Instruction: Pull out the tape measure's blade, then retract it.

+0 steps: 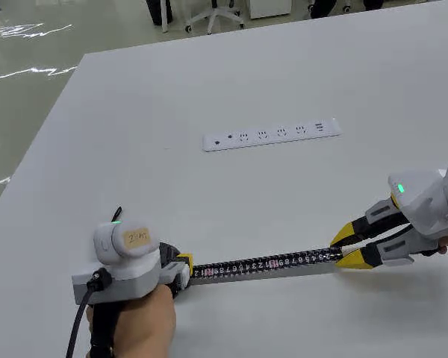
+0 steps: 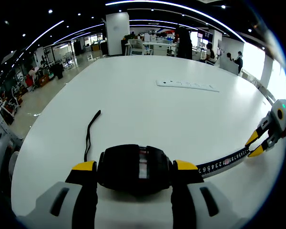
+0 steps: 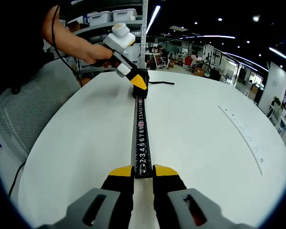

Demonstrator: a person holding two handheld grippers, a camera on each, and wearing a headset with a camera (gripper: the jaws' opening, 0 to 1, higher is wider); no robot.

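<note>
Across the lower part of the head view: your left gripper (image 1: 181, 267) clamps the tape measure case (image 2: 136, 171), your right gripper (image 1: 346, 250) pinches the end of the blade (image 1: 269, 263); blade drawn out, retraction yet to do.

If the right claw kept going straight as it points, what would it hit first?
Along the blade it grips, the right gripper would likely meet the tape measure case in the left gripper.

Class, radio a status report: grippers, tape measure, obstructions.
Left gripper shut on tape measure case. Right gripper shut on blade, extended along table. Power strip clear of blade.
</note>
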